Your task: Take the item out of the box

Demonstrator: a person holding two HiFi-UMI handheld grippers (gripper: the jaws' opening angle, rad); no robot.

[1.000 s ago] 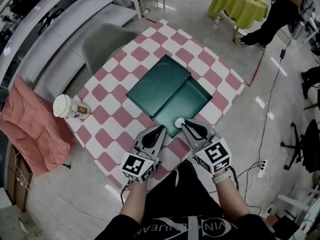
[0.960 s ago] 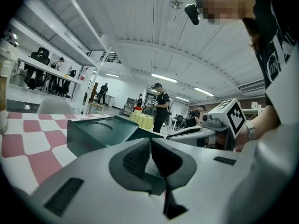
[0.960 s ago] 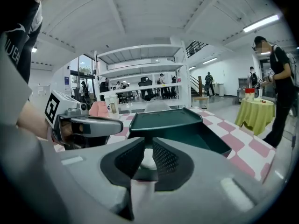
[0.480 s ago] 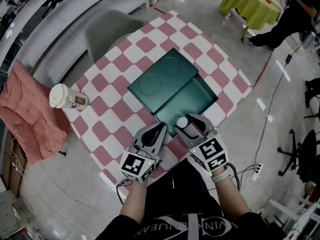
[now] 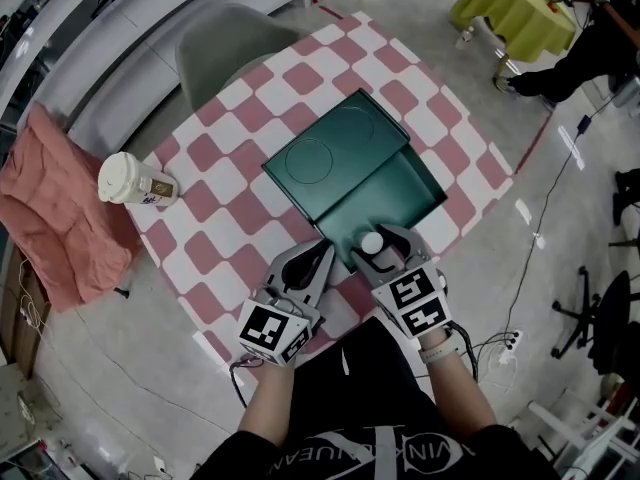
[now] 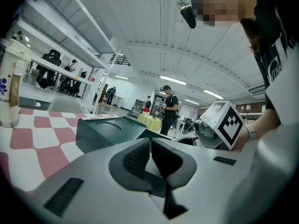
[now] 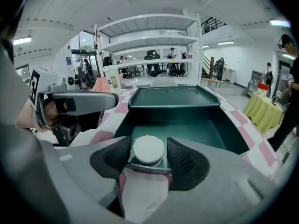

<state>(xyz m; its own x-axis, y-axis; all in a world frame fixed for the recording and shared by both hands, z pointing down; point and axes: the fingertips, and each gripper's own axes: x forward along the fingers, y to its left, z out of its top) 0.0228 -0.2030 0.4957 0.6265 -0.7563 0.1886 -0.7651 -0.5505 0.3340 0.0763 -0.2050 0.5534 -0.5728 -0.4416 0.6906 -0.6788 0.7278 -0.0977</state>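
Note:
A dark green box point(image 5: 395, 196) lies open on the checkered table point(image 5: 225, 233), its lid point(image 5: 325, 153) folded back on the far side. A white round item point(image 5: 371, 242) sits at the box's near wall. My right gripper point(image 5: 377, 244) straddles it, jaws opening; in the right gripper view the item point(image 7: 148, 150) stands between the pads with a thin gap on each side, above the box's floor point(image 7: 187, 125). My left gripper point(image 5: 321, 255) rests just left of the box's near corner, its pads together and empty point(image 6: 150, 148).
A paper cup point(image 5: 125, 181) stands at the table's left edge. A pink cloth point(image 5: 55, 208) lies beyond it. A grey chair point(image 5: 230, 43) is at the far side. A yellow-green table point(image 5: 515, 8) and a person stand far right.
The right gripper's jaws have spread apart around the white item, which stays at the box's near wall. The left gripper has hardly moved.

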